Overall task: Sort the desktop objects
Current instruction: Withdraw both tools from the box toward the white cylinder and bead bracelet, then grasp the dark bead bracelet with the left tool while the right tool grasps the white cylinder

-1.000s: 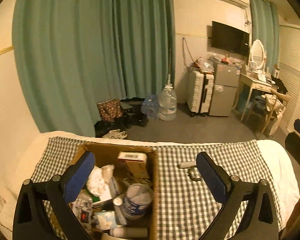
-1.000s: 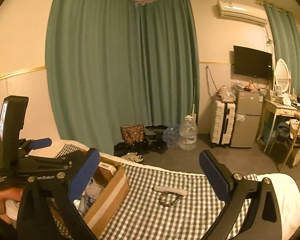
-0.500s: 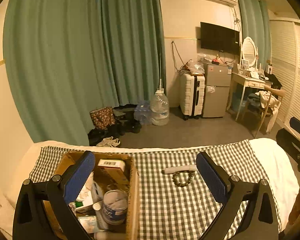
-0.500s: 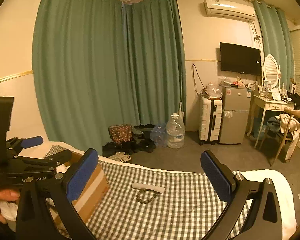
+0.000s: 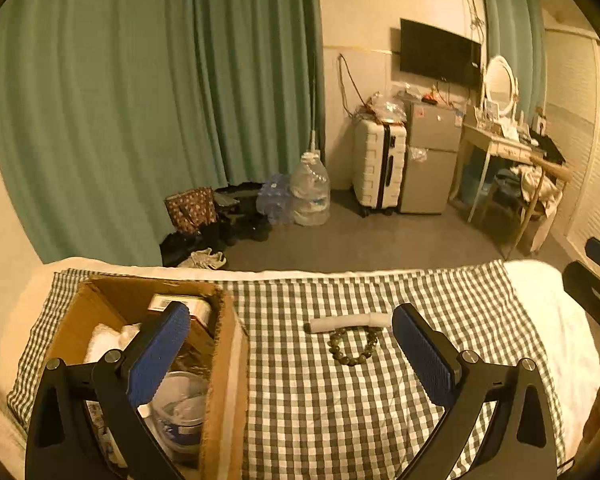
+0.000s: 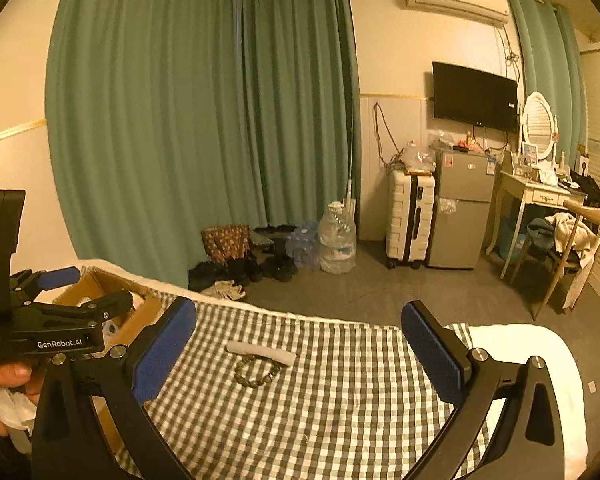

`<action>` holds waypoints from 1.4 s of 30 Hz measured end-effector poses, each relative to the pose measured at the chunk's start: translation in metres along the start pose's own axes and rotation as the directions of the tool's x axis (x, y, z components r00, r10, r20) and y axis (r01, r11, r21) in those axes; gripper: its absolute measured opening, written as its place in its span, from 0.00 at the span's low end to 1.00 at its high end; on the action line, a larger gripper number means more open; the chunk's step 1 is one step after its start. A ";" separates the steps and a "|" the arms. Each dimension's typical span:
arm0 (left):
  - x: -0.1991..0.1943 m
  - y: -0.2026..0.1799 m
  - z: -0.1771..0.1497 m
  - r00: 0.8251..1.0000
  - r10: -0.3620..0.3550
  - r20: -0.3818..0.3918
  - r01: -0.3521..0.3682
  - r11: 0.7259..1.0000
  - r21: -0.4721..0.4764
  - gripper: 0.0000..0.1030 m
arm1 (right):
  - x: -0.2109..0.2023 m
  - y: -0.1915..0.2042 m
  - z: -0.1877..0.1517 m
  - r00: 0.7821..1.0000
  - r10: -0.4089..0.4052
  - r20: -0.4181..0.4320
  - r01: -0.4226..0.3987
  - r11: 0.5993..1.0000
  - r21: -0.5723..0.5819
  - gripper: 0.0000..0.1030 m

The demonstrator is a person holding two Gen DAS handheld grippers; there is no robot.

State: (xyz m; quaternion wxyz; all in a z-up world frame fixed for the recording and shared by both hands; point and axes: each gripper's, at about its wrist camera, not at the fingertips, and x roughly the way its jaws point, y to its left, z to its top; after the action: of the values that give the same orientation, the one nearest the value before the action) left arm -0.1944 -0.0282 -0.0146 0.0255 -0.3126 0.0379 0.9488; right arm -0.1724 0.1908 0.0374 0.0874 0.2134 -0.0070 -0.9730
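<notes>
Hovering with both left tongs (image 5: 290, 346) and right tongs (image 6: 300, 336) spread wide and empty. Lying on the green-and-white checked cloth (image 5: 340, 412): a dark beaded bracelet (image 5: 353, 347) touching a white cylindrical tube (image 5: 346, 322), right of the open brown cardboard box (image 5: 224, 368).

Cloth (image 5: 340, 400): grey-green and white check, over a white bed (image 5: 548, 312). Box (image 5: 224, 368): plain brown cardboard. Tube (image 5: 348, 323): white. Bracelet (image 5: 353, 349): dull olive-grey beads. Left gripper (image 5: 290, 354) and right gripper (image 6: 298, 350): black frames, blue ribbed pads on the fingers (image 5: 158, 354). Curtains (image 6: 204, 120): plain teal green. Walls (image 6: 392, 60): cream, with a thin gold stripe. Suitcase (image 6: 410, 218): white, black trim. Fridge (image 6: 462, 208): grey. Bag (image 6: 226, 242): brown, speckled print. TV (image 6: 474, 96): black. Floor (image 6: 380, 292): grey.
</notes>
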 end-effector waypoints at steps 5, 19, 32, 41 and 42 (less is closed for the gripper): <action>0.023 -0.027 -0.011 0.999 -0.015 -0.049 0.020 0.994 0.105 1.00 | 0.026 -0.010 -0.014 0.999 0.014 -0.032 -0.014 1.000 -0.005 1.00; 0.095 -0.062 -0.038 0.978 -0.046 -0.202 0.081 0.982 0.168 1.00 | 0.110 -0.044 -0.048 0.980 0.045 -0.196 -0.048 0.999 -0.009 1.00; 0.176 -0.050 -0.061 0.936 -0.048 -0.347 0.081 0.993 0.081 1.00 | 0.199 -0.056 -0.093 0.932 0.122 -0.342 -0.123 0.992 0.021 1.00; 0.210 -0.030 -0.076 0.917 -0.021 -0.398 0.028 1.000 0.012 1.00 | 0.243 -0.028 -0.108 0.894 0.183 -0.410 -0.218 0.975 -0.042 0.91; 0.212 -0.031 -0.078 0.916 -0.018 -0.401 0.026 1.000 0.014 1.00 | 0.246 -0.028 -0.110 0.890 0.188 -0.416 -0.223 0.974 -0.038 0.89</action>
State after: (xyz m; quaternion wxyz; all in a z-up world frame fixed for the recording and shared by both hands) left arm -0.3162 0.0015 -0.2045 0.0306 -0.5006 0.0477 0.8638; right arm -0.3508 0.1785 -0.1655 0.1984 0.4068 0.0303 -0.8912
